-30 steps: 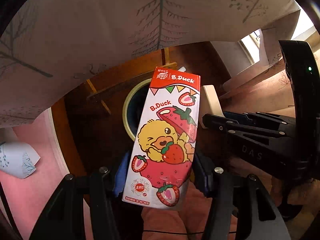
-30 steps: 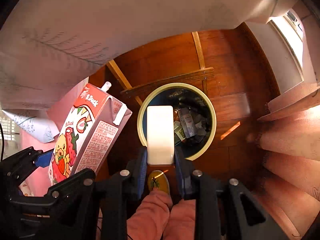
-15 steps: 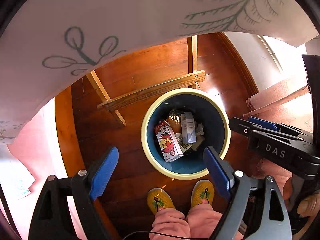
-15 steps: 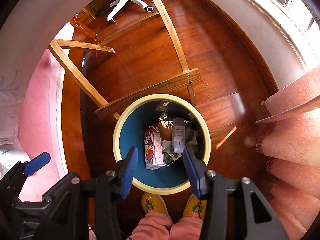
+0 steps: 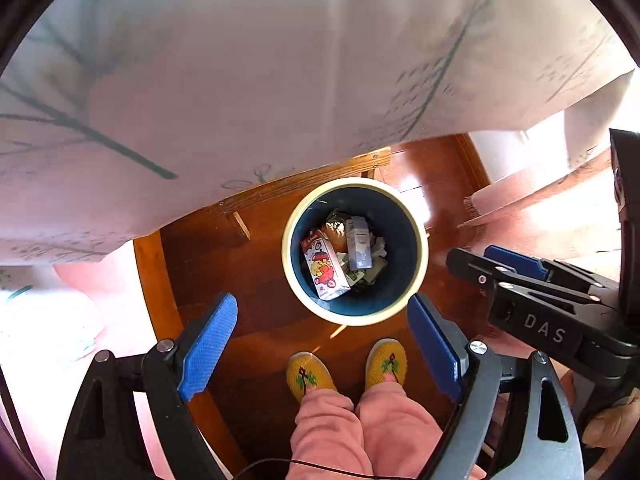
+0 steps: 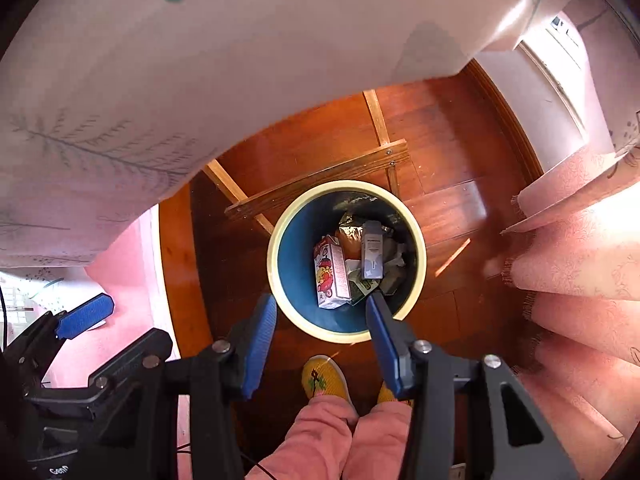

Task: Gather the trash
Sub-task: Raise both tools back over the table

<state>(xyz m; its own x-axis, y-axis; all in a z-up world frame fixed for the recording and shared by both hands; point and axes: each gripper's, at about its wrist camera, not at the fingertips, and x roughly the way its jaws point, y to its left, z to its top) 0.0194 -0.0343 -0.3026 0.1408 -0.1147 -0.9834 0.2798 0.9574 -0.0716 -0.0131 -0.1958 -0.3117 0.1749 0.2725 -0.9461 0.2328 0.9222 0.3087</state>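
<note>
A round bin (image 5: 289,257) (image 6: 274,265) with a cream rim and a blue inside stands on the wooden floor below both grippers. In it a strawberry drink carton (image 5: 325,267) (image 6: 330,273) lies beside a pale grey-blue box (image 5: 358,249) (image 6: 372,253), on top of crumpled wrappers. My left gripper (image 5: 322,340) points straight down, open, with nothing between its blue pads. My right gripper (image 6: 322,340) hangs over the bin's near rim, also open and empty. Each gripper shows at the edge of the other's view.
A white tablecloth with leaf prints (image 5: 280,80) overhangs the top of both views. A wooden table beam (image 6: 320,184) runs just behind the bin. The person's yellow slippers (image 5: 308,376) and pink trouser legs stand in front of it. Pink fringed fabric (image 6: 568,248) lies at right.
A second ago the left gripper held the strawberry carton and the right a white box. Both opened; the carton now lies in the bin. Since then the tablecloth fills more of the views.
</note>
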